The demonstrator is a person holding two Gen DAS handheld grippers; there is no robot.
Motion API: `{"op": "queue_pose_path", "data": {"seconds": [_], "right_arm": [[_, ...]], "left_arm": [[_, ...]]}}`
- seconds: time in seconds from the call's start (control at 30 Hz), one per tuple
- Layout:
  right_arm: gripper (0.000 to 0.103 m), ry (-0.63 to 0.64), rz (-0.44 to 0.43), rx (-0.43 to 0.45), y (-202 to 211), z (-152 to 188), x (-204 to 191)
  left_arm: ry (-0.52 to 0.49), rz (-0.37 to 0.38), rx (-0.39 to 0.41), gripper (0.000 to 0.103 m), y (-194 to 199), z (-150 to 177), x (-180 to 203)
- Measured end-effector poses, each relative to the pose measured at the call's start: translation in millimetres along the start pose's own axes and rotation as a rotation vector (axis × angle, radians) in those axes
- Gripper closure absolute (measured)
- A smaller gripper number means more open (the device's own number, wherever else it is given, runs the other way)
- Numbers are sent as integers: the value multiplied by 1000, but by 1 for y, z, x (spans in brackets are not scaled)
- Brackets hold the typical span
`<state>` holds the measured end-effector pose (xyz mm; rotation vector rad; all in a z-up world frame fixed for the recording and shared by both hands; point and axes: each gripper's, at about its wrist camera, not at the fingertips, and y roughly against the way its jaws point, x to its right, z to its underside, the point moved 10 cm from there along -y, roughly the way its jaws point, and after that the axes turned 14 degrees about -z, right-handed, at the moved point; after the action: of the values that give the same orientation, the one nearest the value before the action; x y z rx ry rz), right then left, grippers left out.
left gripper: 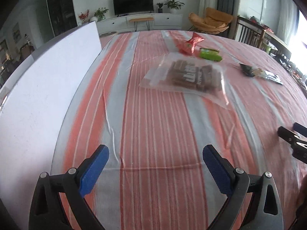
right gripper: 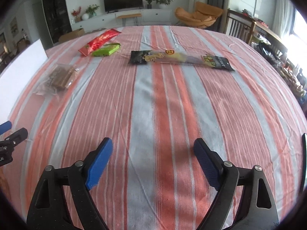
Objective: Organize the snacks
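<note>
Several snacks lie on the striped tablecloth (left gripper: 153, 126). Ahead of my left gripper (left gripper: 155, 149), a clear zip bag of brown bars (left gripper: 184, 76) rests flat. Behind it are a red packet (left gripper: 189, 45) and a green packet (left gripper: 210, 54). To the right is a long dark packet (left gripper: 261, 72). The left jaws stand wide with nothing between them. In the right wrist view, my right gripper (right gripper: 153, 141) is also open and empty over bare cloth. The long dark packet (right gripper: 180, 59) lies far ahead, the red packet (right gripper: 99, 41), green packet (right gripper: 106, 49) and clear bag (right gripper: 57, 78) to the left.
A white board (left gripper: 48, 88) stands along the table's left side. The other gripper's tip shows at the right edge (left gripper: 293, 136) of the left view and at the left edge (right gripper: 11, 132) of the right view. Chairs, a TV cabinet and plants stand beyond the table.
</note>
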<state>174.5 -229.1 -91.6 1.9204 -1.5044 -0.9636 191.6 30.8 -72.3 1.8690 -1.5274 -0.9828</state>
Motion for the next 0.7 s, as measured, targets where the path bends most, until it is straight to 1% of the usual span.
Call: {"op": "queue_pose_path", "data": {"seconds": [0.07,0.1,0.23,0.7], "right_arm": [[12,1,2,0,0,1,0],[12,1,1,0,1,1,2],[12,1,1,0,0,2,1],[11,0,1,0,1,2,1]], "left_arm": [[12,4,-11,5,-6,-1,-2],[14,12,-32,5,-10,0,-2],[-1,13,-36,0,-9,0,0],[-2,13,-36,0,-8,0,0]]}}
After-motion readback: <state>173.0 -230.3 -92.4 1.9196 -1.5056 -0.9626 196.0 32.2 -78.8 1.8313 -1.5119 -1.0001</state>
